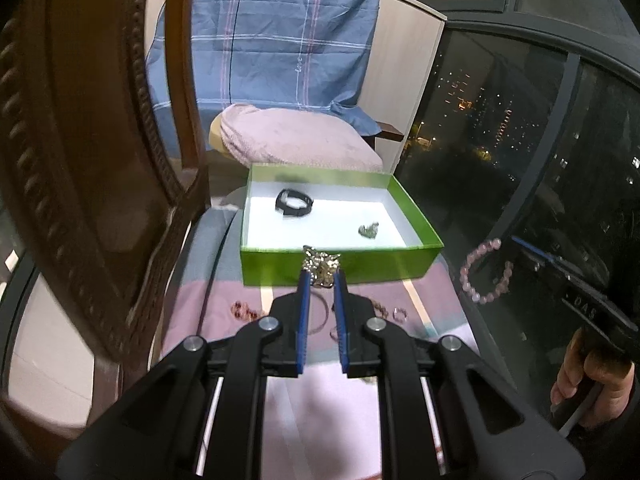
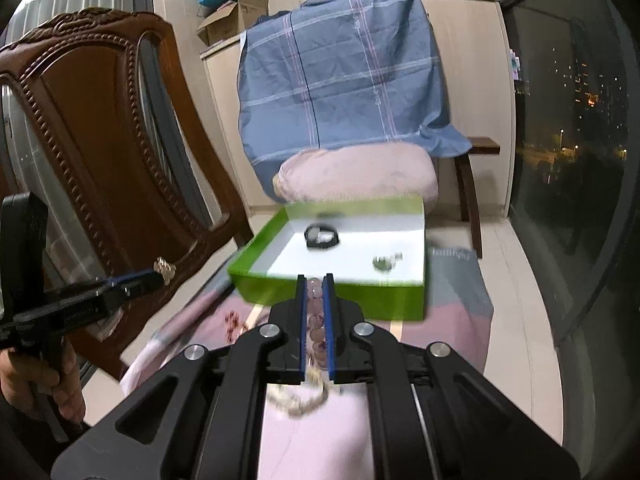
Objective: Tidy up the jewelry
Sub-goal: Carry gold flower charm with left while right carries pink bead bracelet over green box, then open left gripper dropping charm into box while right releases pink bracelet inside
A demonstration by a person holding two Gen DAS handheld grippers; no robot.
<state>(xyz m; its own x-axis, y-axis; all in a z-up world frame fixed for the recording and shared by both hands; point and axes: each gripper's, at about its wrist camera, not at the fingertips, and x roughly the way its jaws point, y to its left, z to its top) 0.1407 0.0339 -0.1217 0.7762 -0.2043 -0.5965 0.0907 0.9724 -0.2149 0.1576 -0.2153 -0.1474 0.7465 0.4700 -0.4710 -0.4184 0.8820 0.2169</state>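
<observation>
**A:** What is each hand doing?

**B:** The left gripper (image 1: 321, 274) is pinching a gold sparkly piece of jewelry (image 1: 321, 267) between its blue fingertips, holding it in the air just in front of the near wall of the green box (image 1: 340, 266). The right gripper (image 2: 315, 280) is clamping a pink beaded bracelet (image 2: 316, 320) between its fingers; from the left wrist camera the loop of beads is hanging off to the right.

**B:** What is lying in the box?

**A:** On its white floor, a black band (image 1: 294, 201) is resting toward the back and a small greenish piece (image 1: 368, 231) toward the right. More rings and beads (image 1: 244, 311) are lying on the pink cloth (image 1: 200, 308) in front of the box. A carved wooden chair (image 2: 100, 140) is standing at the left.
</observation>
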